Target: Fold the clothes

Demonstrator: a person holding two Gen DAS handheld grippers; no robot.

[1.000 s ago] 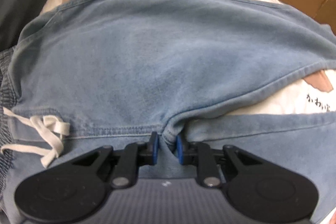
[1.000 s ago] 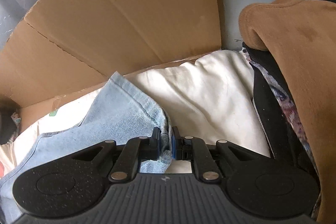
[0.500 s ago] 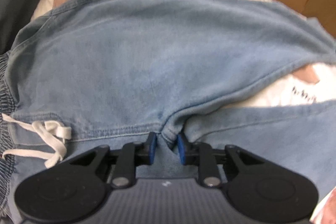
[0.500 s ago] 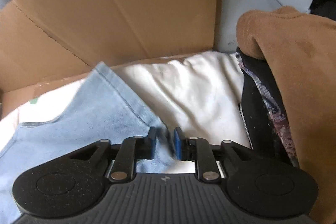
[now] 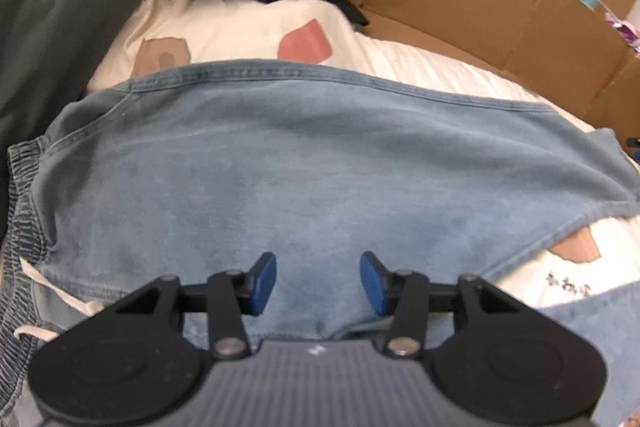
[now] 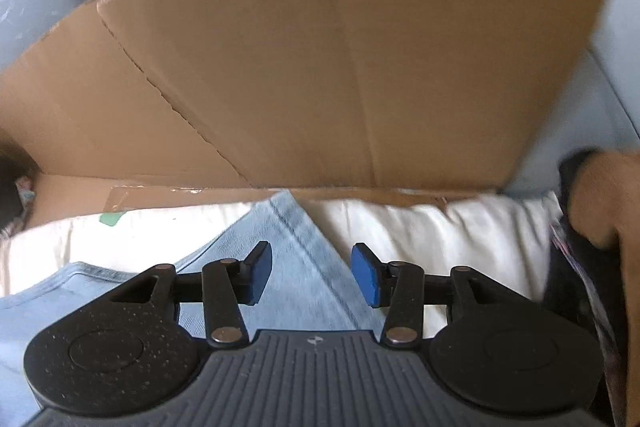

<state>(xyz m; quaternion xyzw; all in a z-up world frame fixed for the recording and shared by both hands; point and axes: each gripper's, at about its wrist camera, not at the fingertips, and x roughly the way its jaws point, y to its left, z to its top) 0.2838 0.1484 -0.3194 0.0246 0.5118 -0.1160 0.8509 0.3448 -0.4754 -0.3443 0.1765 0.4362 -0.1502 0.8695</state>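
Cardboard box wall (image 6: 320,67) stands behind the cream printed sheet (image 5: 240,23).

A pair of light blue denim trousers (image 5: 304,163) lies spread flat, filling the middle of the left wrist frame, its gathered waistband at the left edge with a white drawstring (image 5: 60,303) at lower left. In the right wrist frame one leg's hemmed end (image 6: 286,211) reaches centre frame.

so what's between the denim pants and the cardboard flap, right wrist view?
In the right wrist view a strip of cream bedding lies between the denim pants and the cardboard flap; the hem tip nearly reaches the cardboard.
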